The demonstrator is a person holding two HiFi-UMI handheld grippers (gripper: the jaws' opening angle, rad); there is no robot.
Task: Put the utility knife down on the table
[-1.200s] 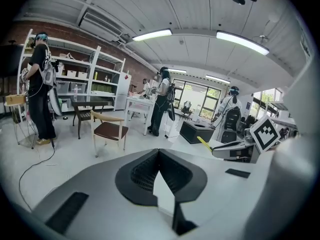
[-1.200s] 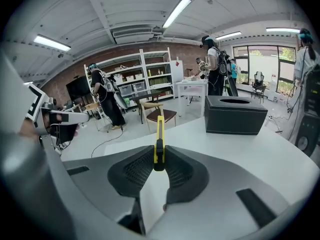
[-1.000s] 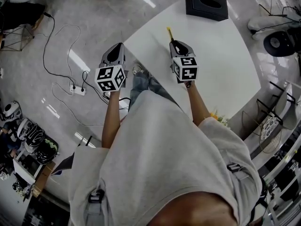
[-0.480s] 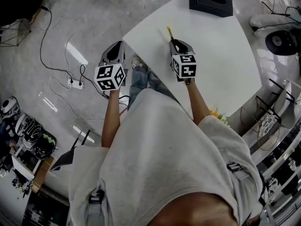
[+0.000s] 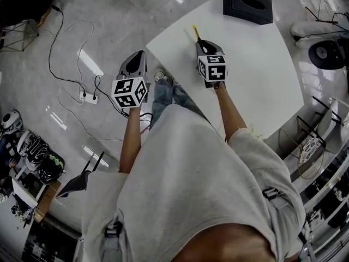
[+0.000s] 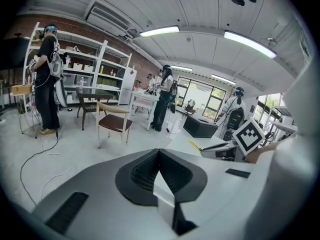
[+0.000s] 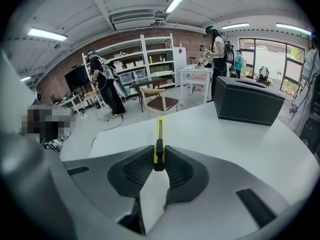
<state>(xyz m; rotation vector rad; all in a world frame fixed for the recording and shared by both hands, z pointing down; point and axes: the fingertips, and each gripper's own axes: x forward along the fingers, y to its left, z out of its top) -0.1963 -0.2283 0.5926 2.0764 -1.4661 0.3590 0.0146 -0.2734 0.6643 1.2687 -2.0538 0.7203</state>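
A slim yellow utility knife [image 7: 159, 136] sticks out forward from my right gripper [image 7: 159, 160], whose pads press on its black rear end. In the head view the knife [image 5: 196, 33] points away over the near left part of the white table [image 5: 262, 64], just ahead of the right gripper [image 5: 204, 47]. My left gripper [image 5: 134, 64] hangs over the floor, left of the table's corner. Its jaws [image 6: 159, 160] meet with nothing between them.
A black tissue box [image 5: 247, 4] stands at the table's far edge, also large in the right gripper view [image 7: 247, 100]. Cables and a power strip [image 5: 87, 99] lie on the floor at left. Chairs [image 6: 114, 122], shelves and standing people are farther off.
My right gripper with the knife has sunk a little toward the table top. The left gripper has stayed where it was.
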